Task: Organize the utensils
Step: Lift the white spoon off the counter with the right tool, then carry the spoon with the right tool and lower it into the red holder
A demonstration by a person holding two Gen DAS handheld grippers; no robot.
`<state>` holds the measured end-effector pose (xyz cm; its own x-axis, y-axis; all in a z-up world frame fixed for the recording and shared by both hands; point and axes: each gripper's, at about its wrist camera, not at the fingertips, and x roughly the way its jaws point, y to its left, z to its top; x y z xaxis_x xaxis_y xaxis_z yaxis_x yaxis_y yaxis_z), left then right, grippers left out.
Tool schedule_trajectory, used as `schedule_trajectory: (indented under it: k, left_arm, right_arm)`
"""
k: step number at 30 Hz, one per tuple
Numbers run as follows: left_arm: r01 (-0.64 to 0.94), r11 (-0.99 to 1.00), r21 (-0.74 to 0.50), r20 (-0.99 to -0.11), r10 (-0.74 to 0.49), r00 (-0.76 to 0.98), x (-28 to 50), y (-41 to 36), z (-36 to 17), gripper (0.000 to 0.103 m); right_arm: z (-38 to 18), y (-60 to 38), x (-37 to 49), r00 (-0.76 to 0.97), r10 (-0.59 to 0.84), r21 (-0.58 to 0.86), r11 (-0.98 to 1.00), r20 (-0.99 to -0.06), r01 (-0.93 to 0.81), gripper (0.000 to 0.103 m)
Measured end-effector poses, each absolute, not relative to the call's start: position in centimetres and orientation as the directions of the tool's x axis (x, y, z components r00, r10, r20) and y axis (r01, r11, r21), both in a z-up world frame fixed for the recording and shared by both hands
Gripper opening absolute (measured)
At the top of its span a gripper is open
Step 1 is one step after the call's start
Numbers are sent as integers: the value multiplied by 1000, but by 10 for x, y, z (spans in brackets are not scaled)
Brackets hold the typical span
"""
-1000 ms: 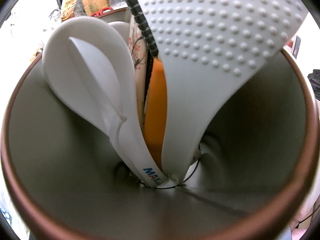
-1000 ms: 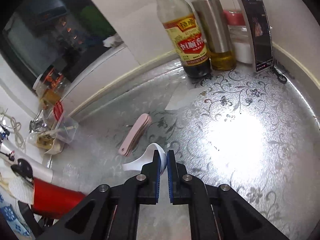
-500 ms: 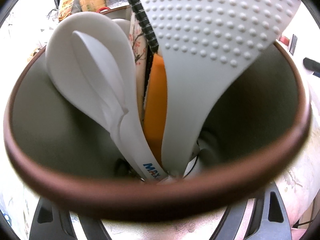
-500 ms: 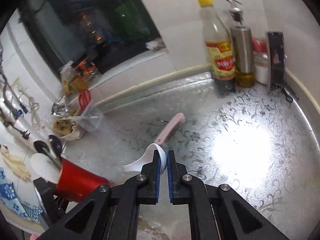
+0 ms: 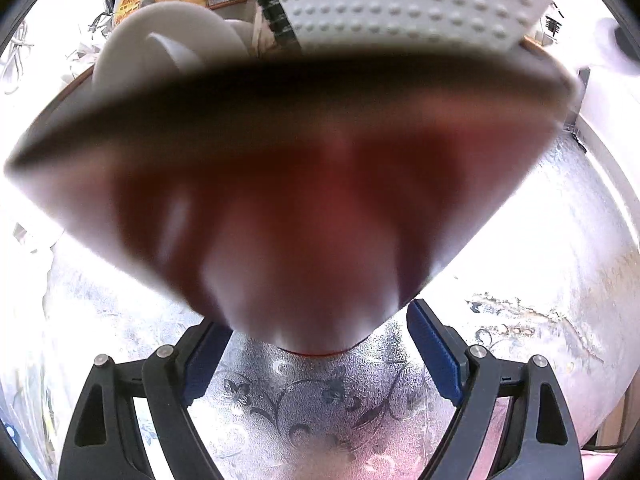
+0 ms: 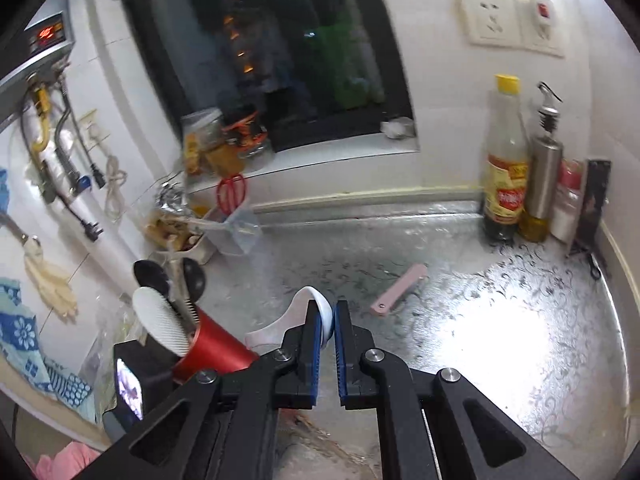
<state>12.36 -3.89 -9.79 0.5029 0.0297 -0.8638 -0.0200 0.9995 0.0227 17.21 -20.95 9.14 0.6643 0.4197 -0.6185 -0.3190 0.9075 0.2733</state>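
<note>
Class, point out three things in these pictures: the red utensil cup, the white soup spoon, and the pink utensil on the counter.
red utensil cup [image 6: 212, 354], right wrist view, on its side wall.
white soup spoon [image 6: 280, 326], right wrist view, on its handle.
pink utensil [image 6: 400, 289], right wrist view, on its middle.

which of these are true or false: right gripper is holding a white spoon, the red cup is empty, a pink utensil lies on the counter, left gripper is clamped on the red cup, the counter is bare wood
1. The right gripper holds a white spoon: true.
2. The red cup is empty: false. A dimpled white rice paddle and dark utensils stand in it.
3. A pink utensil lies on the counter: true.
4. The left gripper is clamped on the red cup: true, its blue pads flank the cup's base.
5. The counter is bare wood: false. It is shiny silver with a floral pattern.
</note>
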Motion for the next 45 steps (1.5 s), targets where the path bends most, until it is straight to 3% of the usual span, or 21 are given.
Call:
schedule_trajectory:
  k: [16,45]
  left_arm:
    - [-45,999,-6,-810,22,586,112,-14,-89,88]
    - [-35,999,-7,-786,15,618,126,-35,-67,88]
  right_arm:
    - [118,-156,162,651,481,169,860,-588,-482,7]
    - [108,-83,154,546,521,59,757,-656,-650,9]
